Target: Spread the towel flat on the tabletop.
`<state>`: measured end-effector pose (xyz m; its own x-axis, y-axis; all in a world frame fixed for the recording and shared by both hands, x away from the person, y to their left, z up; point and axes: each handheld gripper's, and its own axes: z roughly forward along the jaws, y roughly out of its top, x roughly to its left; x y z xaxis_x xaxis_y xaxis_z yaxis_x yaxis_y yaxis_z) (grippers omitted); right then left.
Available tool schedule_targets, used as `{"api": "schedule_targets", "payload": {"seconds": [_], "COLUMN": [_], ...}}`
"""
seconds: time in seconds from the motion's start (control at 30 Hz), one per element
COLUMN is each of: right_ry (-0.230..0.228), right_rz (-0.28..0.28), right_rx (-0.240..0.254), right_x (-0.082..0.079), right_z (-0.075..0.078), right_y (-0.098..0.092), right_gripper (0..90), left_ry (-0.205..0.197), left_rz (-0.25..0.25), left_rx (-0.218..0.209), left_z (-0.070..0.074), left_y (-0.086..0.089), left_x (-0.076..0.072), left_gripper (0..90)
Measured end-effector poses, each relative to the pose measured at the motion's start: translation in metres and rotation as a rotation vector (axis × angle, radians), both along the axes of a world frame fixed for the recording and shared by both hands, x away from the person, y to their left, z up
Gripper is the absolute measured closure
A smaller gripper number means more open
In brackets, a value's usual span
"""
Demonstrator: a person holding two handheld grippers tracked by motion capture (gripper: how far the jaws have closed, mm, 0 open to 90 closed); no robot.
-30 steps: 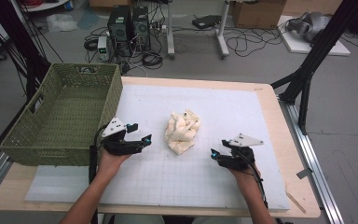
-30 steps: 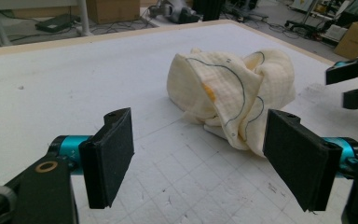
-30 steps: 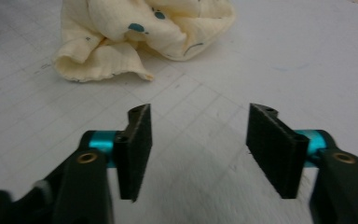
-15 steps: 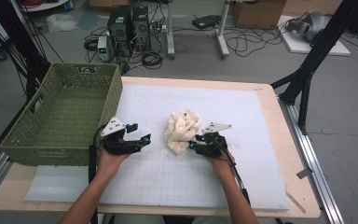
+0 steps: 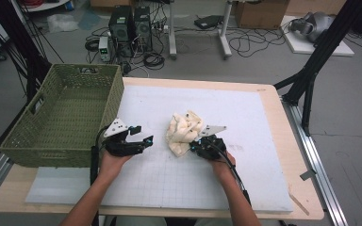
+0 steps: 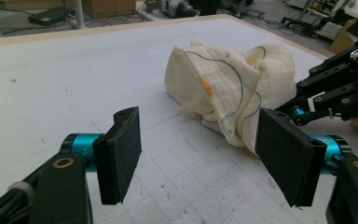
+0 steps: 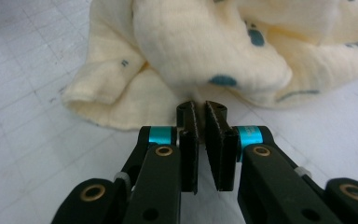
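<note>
Your right hand-held gripper [image 5: 199, 145] sits at the near edge of the crumpled cream cloth [image 5: 185, 132], its jaws having just been closing; in the right gripper view they stand almost together, with a thin fold of the cloth's edge [image 7: 200, 100] seemingly caught at their tips, though the pinch itself is hard to make out. The cloth lies bunched in a heap near the middle of the white foam mat [image 5: 245, 117] on the worktop [image 5: 268, 92], its blue and orange print showing in the left gripper view. Your left hand-held gripper [image 5: 141, 136] rests on the mat just beside the green wicker basket [image 5: 66, 117], well to the left of the cloth; its jaws have been easing inward but stand wide apart with nothing between them, pointing toward the heap.
</note>
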<state>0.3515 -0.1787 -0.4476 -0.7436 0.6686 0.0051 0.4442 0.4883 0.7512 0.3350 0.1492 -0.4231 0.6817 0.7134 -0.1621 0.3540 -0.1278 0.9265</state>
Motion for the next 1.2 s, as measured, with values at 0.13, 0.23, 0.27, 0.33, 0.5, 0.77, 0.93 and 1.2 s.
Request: {"api": "schedule_targets", "payload": {"seconds": [0.13,0.23,0.27,0.33,0.5,0.77,0.93,1.2], "right_ry": [-0.016,-0.031,-0.038,-0.049,-0.078,-0.077,-0.104,-0.097], "right_rz": [-0.020,-0.037,-0.043,-0.063,-0.116,-0.172,-0.207,-0.225], "right_rx": [-0.001,-0.007,-0.015,-0.017,-0.020,0.002,-0.010,-0.008], "right_x": [-0.014,-0.025,-0.028,-0.037,-0.052,-0.061,-0.060,-0.058], "right_z": [0.002,0.005,0.006,0.009,0.016,0.008,0.014,0.013], "right_y": [-0.016,-0.029,-0.034,-0.043,-0.065,-0.082,-0.084,-0.090], "right_gripper": [84.0,84.0,84.0,84.0,84.0,83.9,83.8,83.3], "left_ry": [0.007,0.009,0.008,0.011,0.028,0.043,0.033,0.063], "left_rz": [-0.009,-0.025,-0.030,-0.039,-0.055,-0.091,-0.080,-0.079], "left_rx": [0.006,0.023,0.030,0.040,0.061,0.102,0.102,0.116], "left_z": [0.000,-0.001,-0.001,-0.002,-0.005,-0.010,-0.012,-0.013], "left_y": [0.000,-0.002,-0.003,-0.005,-0.009,-0.021,-0.025,-0.050], "left_x": [-0.001,-0.001,-0.001,-0.001,0.000,0.001,0.006,0.026], "left_gripper": [35.7,39.9,41.5,43.1,45.8,49.0,39.8,37.2]}}
